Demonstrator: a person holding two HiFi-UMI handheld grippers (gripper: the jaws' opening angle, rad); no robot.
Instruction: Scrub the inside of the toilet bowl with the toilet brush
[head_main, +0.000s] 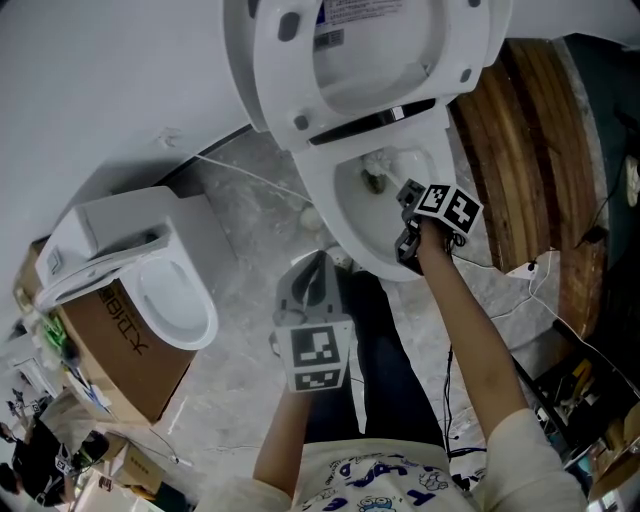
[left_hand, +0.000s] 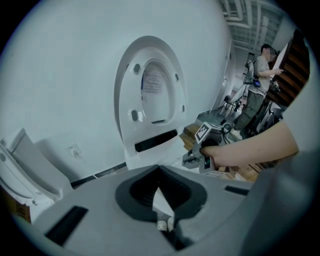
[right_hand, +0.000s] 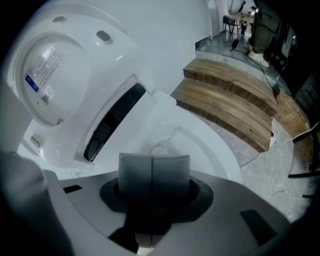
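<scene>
Looking down, I see the toilet bowl right in front of me, with its lid up. My right claw is over the bowl's edge and is squeezed closed with nothing in it. My left claw waits lower down near my legs. Its tips touch and it holds nothing too.

I can't find the toilet brush in any view. There is a small dark spot at the bottom of the bowl, but I can't tell what it is. So I think the scrubbing has not started, and I need the brush first.

The floor is grey stone. A wooden step is on my right. Another toilet sits on a cardboard box on my left, by a white wall.
</scene>
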